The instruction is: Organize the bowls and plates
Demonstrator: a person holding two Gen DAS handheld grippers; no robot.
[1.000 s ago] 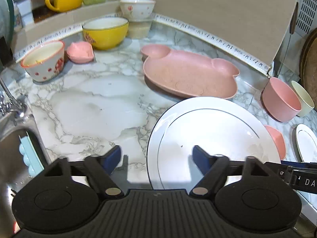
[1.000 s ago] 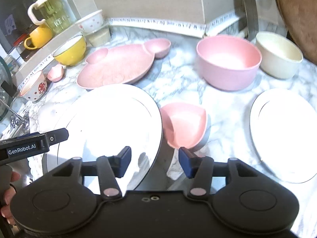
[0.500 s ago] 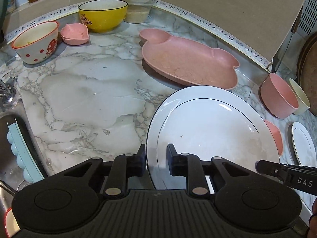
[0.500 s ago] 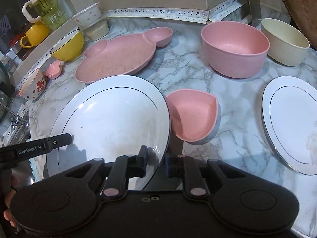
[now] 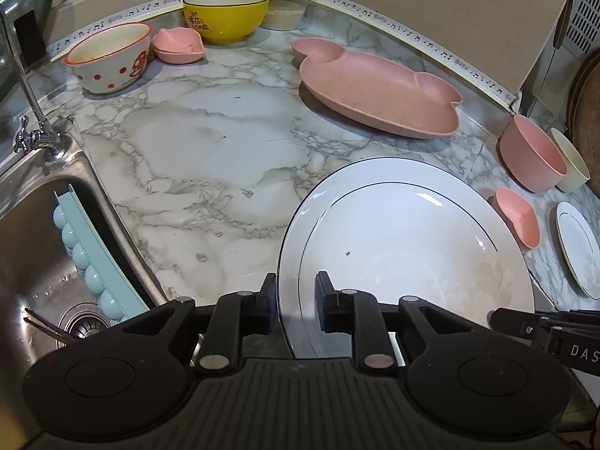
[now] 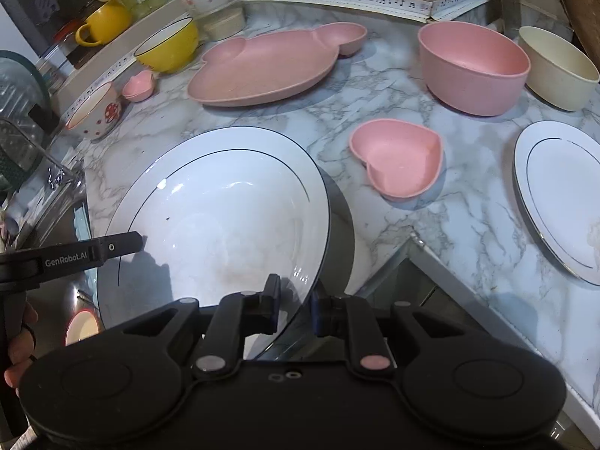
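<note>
A large white plate [image 5: 405,247] with a thin dark ring is held tilted above the marble counter's front edge. My left gripper [image 5: 296,296] is shut on its left rim. On the opposite rim my right gripper [image 6: 296,300] is also shut, and the same plate [image 6: 225,217] fills that view's centre left. Each gripper shows in the other's view: the right gripper [image 5: 543,330] and the left gripper [image 6: 75,253]. On the counter beyond sit a pink animal-shaped plate [image 6: 262,71], a pink heart dish [image 6: 397,165] and a smaller white plate [image 6: 562,195].
A pink bowl [image 6: 472,63] and a cream bowl [image 6: 562,67] stand at the back right. A yellow bowl [image 5: 225,15], a mushroom-print bowl [image 5: 108,56] and a small pink dish [image 5: 178,45] line the back left. A steel sink [image 5: 37,262] holding a teal tray [image 5: 93,258] lies left.
Both grippers have closed onto the big white plate's rim. The plate has since come away from the heart dish, toward the counter's front edge.
</note>
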